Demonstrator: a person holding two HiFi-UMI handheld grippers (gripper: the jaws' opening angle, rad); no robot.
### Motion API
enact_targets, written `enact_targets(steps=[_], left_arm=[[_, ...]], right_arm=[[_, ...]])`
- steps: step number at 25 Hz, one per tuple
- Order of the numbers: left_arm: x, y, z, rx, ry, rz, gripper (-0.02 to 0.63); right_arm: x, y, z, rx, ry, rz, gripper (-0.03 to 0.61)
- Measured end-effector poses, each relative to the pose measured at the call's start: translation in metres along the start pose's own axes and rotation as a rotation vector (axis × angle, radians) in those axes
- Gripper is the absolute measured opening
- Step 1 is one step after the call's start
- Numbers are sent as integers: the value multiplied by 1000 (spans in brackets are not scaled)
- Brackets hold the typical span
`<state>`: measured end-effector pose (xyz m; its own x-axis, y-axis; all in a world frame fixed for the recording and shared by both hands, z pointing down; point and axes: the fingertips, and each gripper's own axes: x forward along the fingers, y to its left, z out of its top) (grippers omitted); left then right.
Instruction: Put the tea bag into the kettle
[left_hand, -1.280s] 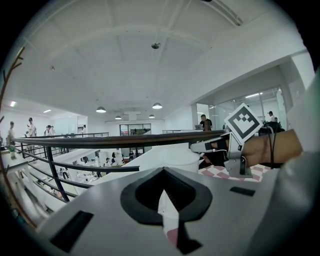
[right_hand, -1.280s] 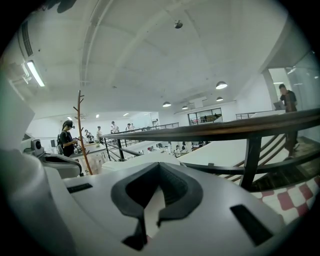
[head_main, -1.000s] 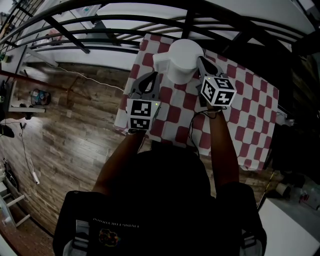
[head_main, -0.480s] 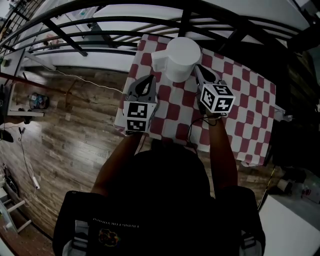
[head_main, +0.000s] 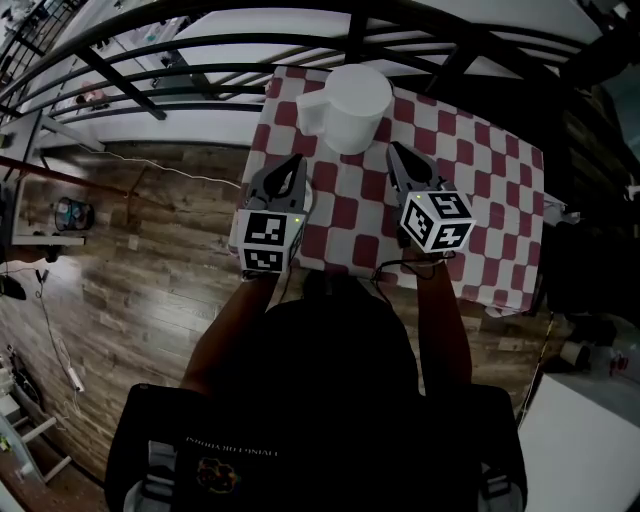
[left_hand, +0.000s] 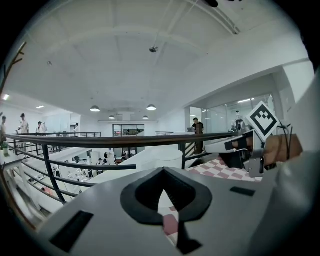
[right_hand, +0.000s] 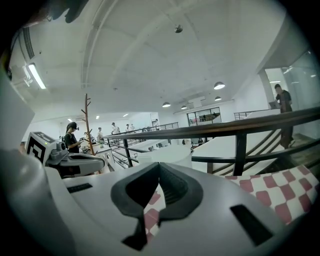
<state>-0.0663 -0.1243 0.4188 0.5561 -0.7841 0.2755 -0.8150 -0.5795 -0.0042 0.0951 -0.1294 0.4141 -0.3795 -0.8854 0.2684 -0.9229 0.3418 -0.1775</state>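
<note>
The white kettle (head_main: 347, 103) stands at the far end of the red-and-white checked table (head_main: 470, 200). My left gripper (head_main: 297, 160) is near the table's left edge, short of the kettle, with its jaws shut and nothing between them. To the right, my right gripper (head_main: 392, 149) is also drawn back from the kettle; its jaws meet at the tips and hold nothing. In the right gripper view the kettle (right_hand: 167, 154) rises just beyond the shut jaw tips (right_hand: 159, 165). The left gripper view shows the kettle (left_hand: 166, 153) ahead of its tips (left_hand: 161, 170). No tea bag shows in any view.
A black railing (head_main: 300, 40) runs right behind the table's far edge, with an open drop beyond it. Wooden floor (head_main: 150, 260) lies to the left. White furniture (head_main: 590, 440) sits at the lower right. The table's near edge is close to the person's body.
Both grippers have pulled back from the kettle toward the person, the right one farther. A second ago they flanked the kettle; now both sit clear of it. Jaws stayed shut.
</note>
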Motion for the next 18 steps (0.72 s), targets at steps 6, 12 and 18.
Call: enact_targets(steps=[6,12,18], left_arm=[[-20,-14,4,7,-9,-51,5],[-39,-26,1,23,-2,-89,5],[-53,-38,-1,27,5,-127,5]], right_arm=[[-31,24,-5,5,-13,-10,14],[-60,51,-17,-16,5,-13,14],[-85,72,-27,-25,24,-16,14]])
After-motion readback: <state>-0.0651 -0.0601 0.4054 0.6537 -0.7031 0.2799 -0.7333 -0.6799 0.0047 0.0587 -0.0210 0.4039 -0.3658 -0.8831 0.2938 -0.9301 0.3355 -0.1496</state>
